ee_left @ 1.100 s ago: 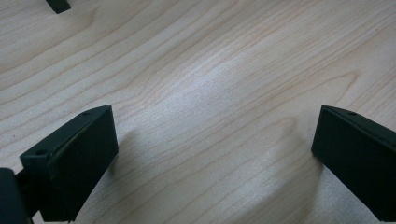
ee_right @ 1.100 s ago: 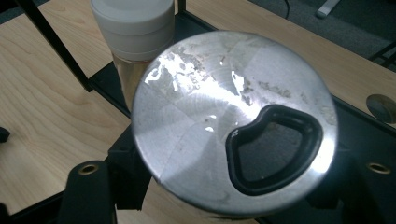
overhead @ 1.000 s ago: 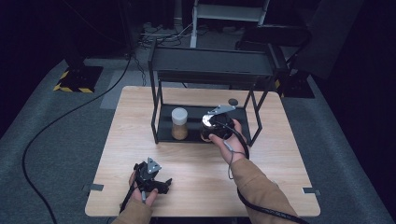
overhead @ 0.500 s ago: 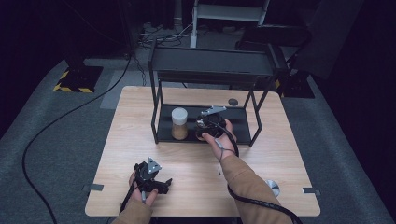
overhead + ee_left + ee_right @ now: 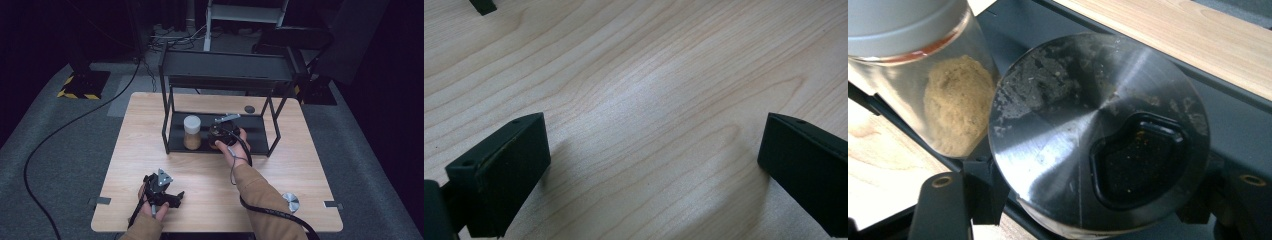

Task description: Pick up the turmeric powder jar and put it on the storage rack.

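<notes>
From the high view, my right gripper (image 5: 220, 134) sat at the lower shelf of the black rack (image 5: 227, 67), its jaws clamped around a dark spice jar (image 5: 218, 138) so it would land upright just beside the pale-lidded jar of tan powder (image 5: 192, 132). My left gripper (image 5: 161, 192) lay idle on the wooden table (image 5: 140, 120) near my edge, out of the way. A loose silver lid (image 5: 290, 201) lay by my right sleeve and a small dark disc (image 5: 249, 108) behind the rack.

In the left gripper view, the jaws stood wide apart over bare wood, holding nothing.

In the right gripper view, the spice jar (image 5: 1098, 135) was pinched between my jaws, its brushed metal top with the dark shaker opening facing the camera, touching or nearly touching the tan powder jar (image 5: 943, 90). I could read no brand, label or writing anywhere.
</notes>
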The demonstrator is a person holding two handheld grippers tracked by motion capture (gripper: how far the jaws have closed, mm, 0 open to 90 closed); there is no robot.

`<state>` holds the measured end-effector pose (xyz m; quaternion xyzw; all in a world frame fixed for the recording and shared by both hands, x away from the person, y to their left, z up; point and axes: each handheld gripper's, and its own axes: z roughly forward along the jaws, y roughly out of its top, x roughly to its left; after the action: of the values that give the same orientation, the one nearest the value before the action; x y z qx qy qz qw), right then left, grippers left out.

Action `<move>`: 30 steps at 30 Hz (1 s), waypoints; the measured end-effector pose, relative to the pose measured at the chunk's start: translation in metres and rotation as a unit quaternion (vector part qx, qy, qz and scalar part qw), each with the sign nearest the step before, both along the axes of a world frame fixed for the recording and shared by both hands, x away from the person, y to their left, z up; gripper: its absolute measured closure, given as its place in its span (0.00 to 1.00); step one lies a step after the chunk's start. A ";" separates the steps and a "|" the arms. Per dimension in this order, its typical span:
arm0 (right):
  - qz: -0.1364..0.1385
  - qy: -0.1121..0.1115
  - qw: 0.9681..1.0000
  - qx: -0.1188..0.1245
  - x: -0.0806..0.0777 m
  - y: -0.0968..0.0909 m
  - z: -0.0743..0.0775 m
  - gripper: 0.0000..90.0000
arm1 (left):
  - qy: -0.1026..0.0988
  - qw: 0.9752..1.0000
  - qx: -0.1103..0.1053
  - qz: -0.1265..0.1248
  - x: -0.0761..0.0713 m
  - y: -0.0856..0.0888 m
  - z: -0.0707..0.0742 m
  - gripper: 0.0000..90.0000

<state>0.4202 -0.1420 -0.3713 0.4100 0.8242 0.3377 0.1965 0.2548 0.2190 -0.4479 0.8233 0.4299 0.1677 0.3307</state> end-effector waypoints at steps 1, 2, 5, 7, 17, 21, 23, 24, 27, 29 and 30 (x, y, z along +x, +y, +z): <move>-0.001 0.002 1.000 0.002 0.001 -0.001 -0.001 0.35 | 0.000 1.000 -0.001 0.000 0.000 0.000 0.000 0.00; -0.002 0.004 1.000 0.003 0.001 -0.001 -0.002 0.35 | 0.000 1.000 -0.001 0.000 0.000 0.000 0.000 0.00; -0.003 0.007 1.000 0.005 0.002 -0.002 -0.004 0.35 | 0.000 1.000 0.000 0.000 0.000 0.000 0.000 0.00; -0.003 0.010 1.000 0.007 0.003 -0.002 -0.005 0.35 | 0.000 1.000 0.000 0.000 0.000 0.000 0.000 0.00; -0.016 0.007 1.000 0.008 0.000 -0.001 -0.001 0.21 | 0.000 1.000 0.000 0.000 0.000 0.000 0.000 0.00; -0.020 0.000 1.000 0.014 -0.007 -0.004 0.013 0.15 | 0.000 1.000 0.000 0.000 0.000 0.000 0.000 0.00; -0.018 -0.003 1.000 0.017 -0.013 -0.007 0.021 0.14 | 0.000 1.000 0.000 0.000 0.000 0.000 0.000 0.00; -0.017 -0.007 1.000 0.018 -0.016 -0.008 0.025 0.13 | 0.000 1.000 -0.001 0.001 0.000 0.000 0.000 0.00; -0.019 -0.018 0.999 0.021 -0.028 -0.011 0.037 0.11 | -0.001 1.000 0.000 0.000 0.000 0.000 0.000 0.00; -0.018 -0.020 0.999 0.024 -0.035 -0.013 0.044 0.11 | -0.001 1.000 0.000 0.001 0.000 -0.001 0.000 0.00; -0.016 -0.022 0.999 0.024 -0.038 -0.014 0.048 0.11 | -0.001 1.000 -0.001 0.001 0.000 -0.001 0.000 0.00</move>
<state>0.3819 -0.1564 -0.3235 0.4206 0.8045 0.3631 0.2097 0.2548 0.2185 -0.4483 0.8223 0.4307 0.1685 0.3315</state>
